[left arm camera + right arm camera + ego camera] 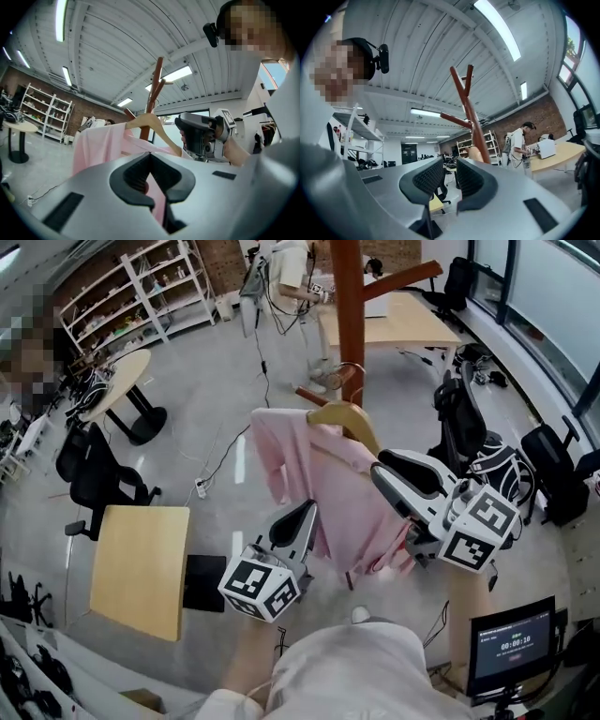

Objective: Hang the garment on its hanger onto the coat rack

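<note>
A pink garment [319, 484] hangs on a wooden hanger [342, 414] right in front of the red-brown coat rack [349, 296]. The hanger's hook sits close against the pole; whether it rests on a peg I cannot tell. My left gripper [305, 512] reaches up from below and is shut on the garment's lower cloth, with pink fabric [98, 145] pinched in the left gripper [150, 159]. My right gripper [382, 470] is beside the hanger's right shoulder. In the right gripper view the right gripper [450, 166] shows a narrow empty gap, with a bit of hanger [474, 153] and the rack [468, 112] beyond.
A small wooden desk [141, 568] stands at lower left with a black office chair [94, 474] behind it. Another chair [459, 409] and a backpack [553, 465] are right of the rack. A monitor [511, 643] is at lower right. A person [291, 277] works at a far table [403, 320].
</note>
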Tool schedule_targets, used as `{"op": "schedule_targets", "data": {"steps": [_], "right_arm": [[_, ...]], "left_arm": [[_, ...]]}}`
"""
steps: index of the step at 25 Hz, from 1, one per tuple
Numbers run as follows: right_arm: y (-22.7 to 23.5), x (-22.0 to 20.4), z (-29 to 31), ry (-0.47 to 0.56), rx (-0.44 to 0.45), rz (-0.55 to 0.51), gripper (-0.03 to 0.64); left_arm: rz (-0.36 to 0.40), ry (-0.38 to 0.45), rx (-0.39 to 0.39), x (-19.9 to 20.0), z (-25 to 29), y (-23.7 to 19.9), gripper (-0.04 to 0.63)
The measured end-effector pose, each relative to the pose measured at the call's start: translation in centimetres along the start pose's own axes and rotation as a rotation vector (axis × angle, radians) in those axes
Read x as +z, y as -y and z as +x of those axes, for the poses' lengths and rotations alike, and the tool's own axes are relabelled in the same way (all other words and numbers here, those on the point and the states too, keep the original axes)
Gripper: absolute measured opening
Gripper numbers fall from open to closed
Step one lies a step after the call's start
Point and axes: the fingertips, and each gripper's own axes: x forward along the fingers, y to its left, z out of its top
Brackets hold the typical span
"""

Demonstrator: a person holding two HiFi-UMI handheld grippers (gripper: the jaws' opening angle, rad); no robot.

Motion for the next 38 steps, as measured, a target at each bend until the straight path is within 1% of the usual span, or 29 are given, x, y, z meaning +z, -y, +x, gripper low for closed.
{"op": "schedule_targets", "data": {"steps": [2,5,10,14,16,20,23,24,25,27,30,34,38], "right_arm": [[-2.1,0.0,1.7,-0.014,0.063,-0.008,0.097],[-6.5,-0.7,4.5,-0.043,0.179,-0.001,0.097],[-14.7,-4.6,9.6,-0.114,0.361,0.034,0.097],[-22.1,-9.0,13.8,-0.195,0.592,0.079,0.097],[-25.3,-11.1,14.7,-0.231,0.673,0.099,0.097],[-31.0,-15.1,15.2,-0.306,0.794,0.151,0.097],[-34.2,-17.8,15.1,-0.360,0.848,0.162,0.092],[-34.9,-18.4,15.1,-0.370,0.857,0.170,0.040],[-35.5,-19.0,15.2,-0.378,0.865,0.186,0.026],[-36.4,-20.1,15.1,-0.400,0.883,0.235,0.026],[-37.4,-21.9,14.6,-0.438,0.903,0.267,0.026],[-38.0,-22.8,14.0,-0.454,0.906,0.268,0.026],[-37.6,-22.9,13.8,-0.459,0.899,0.264,0.026]], "left_arm": [[-0.004,0.017,0.061,0.7,-2.4,-1.1,0.006],[-0.013,0.047,0.175,1.6,-7.3,-2.4,0.006],[-0.014,0.080,0.348,1.9,-16.7,-4.9,0.006],[-0.022,0.114,0.582,1.5,-25.5,-6.9,0.006],[-0.027,0.125,0.670,1.1,-29.2,-7.1,0.006],[-0.046,0.117,0.803,-0.3,-35.3,-6.4,0.006],[-0.077,0.111,0.893,-1.8,-39.4,-5.6,0.006],[-0.088,0.112,0.921,-2.2,-40.6,-5.4,0.005],[-0.097,0.114,0.945,-2.6,-41.5,-5.1,0.005],[-0.111,0.113,0.985,-3.4,-42.9,-4.7,0.005],[-0.139,0.103,1.013,-5.0,-44.0,-4.2,0.005],[-0.175,0.100,0.997,-6.1,-44.0,-4.2,0.006],[-0.171,0.093,0.958,-5.9,-42.4,-4.6,0.005]]}}
